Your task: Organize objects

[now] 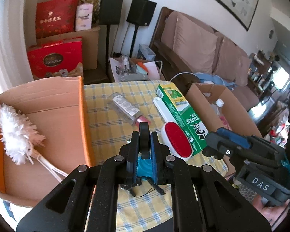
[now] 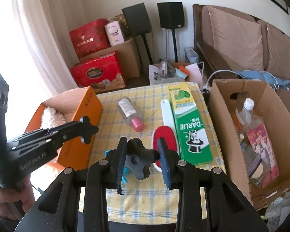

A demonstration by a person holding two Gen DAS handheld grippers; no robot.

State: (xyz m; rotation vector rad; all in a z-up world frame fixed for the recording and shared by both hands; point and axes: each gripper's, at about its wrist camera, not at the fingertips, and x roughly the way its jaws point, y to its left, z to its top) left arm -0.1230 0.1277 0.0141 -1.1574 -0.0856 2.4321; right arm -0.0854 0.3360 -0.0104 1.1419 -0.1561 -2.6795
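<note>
On the yellow checked tabletop (image 2: 145, 203), between an orange box (image 1: 83, 116) and a brown box (image 2: 276, 100), each gripper pinches a black knob: left gripper (image 1: 144, 145) narrowly, right gripper (image 2: 142, 154) wider, apparently lifting for boxing.

boxes 2 (image 2: 83, 104) | bottle 1 (image 2: 128, 112) | lint brush 1 (image 2: 167, 114) | toothpaste ctn 1 (image 2: 189, 127) | knobs 2 (image 2: 138, 157)
</note>
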